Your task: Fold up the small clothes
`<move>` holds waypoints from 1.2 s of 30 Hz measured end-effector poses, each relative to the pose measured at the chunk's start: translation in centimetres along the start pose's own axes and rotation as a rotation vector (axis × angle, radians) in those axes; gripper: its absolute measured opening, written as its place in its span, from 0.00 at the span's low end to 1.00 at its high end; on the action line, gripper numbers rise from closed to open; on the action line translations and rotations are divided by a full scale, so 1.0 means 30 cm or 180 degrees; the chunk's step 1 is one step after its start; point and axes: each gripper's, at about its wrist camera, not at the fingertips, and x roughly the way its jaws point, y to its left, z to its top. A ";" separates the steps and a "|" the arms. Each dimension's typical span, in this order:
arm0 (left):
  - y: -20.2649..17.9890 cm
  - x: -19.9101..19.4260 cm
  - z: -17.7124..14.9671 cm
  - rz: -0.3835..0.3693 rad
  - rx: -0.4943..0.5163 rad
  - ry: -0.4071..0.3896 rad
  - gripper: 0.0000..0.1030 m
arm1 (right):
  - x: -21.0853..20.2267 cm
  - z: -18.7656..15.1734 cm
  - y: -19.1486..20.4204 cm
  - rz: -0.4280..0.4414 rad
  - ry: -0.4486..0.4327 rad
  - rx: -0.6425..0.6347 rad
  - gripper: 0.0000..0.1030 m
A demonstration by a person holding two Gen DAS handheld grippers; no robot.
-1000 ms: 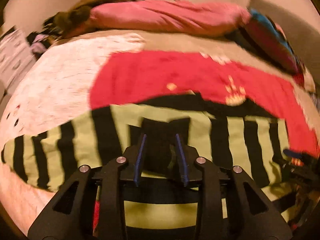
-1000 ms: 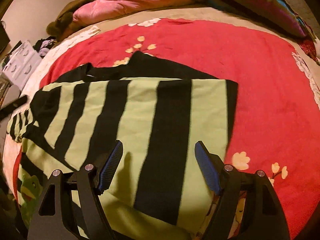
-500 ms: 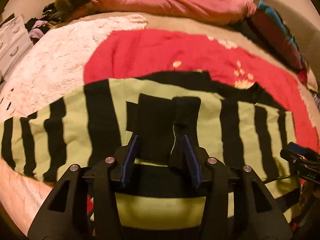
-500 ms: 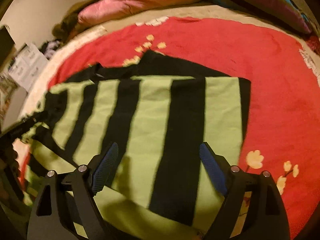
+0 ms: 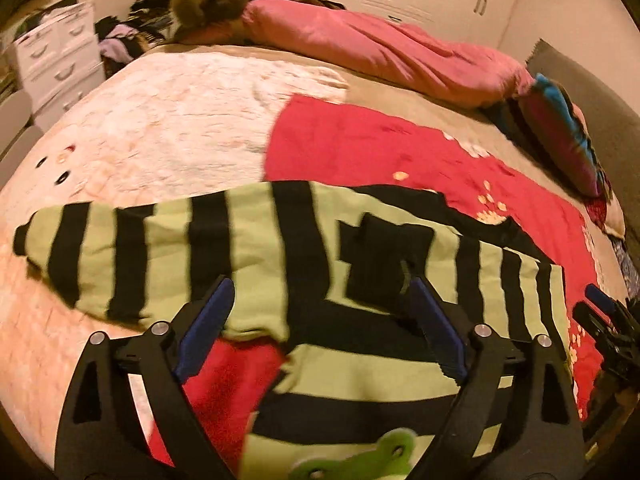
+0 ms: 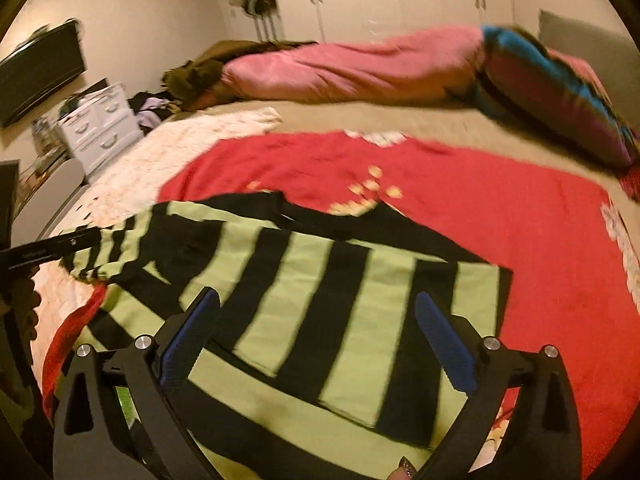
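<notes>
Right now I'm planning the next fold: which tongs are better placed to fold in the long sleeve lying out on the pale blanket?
Left. The left tongs, just opened and empty, hover by the sleeve. The right tongs, also open, hang over the folded side.

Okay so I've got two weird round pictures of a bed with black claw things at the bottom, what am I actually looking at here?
Each picture comes from a wide-angle camera mounted on a hand-held two-finger gripper, one per hand. The left gripper and right gripper are the black claws with blue pads. Both have just been opening and now stand open, gripping nothing. On the bed lies a green and black striped garment, one sleeve stretched out sideways, on a red blanket. A pink duvet lies behind. The person is folding the garment.
</notes>
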 end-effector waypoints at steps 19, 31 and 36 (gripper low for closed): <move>0.624 -0.056 -0.072 0.0602 -0.1235 -0.0131 0.82 | 0.077 -0.143 0.406 0.0463 0.0296 -0.0877 0.95; 1.005 0.081 -0.107 0.0261 -0.2549 -0.0356 0.31 | 0.128 -0.140 0.314 0.0312 0.0405 -0.0559 0.95; 0.884 0.009 -0.048 0.0185 -0.2198 -0.0587 0.07 | 0.116 -0.125 0.273 0.0279 0.0370 -0.0412 0.95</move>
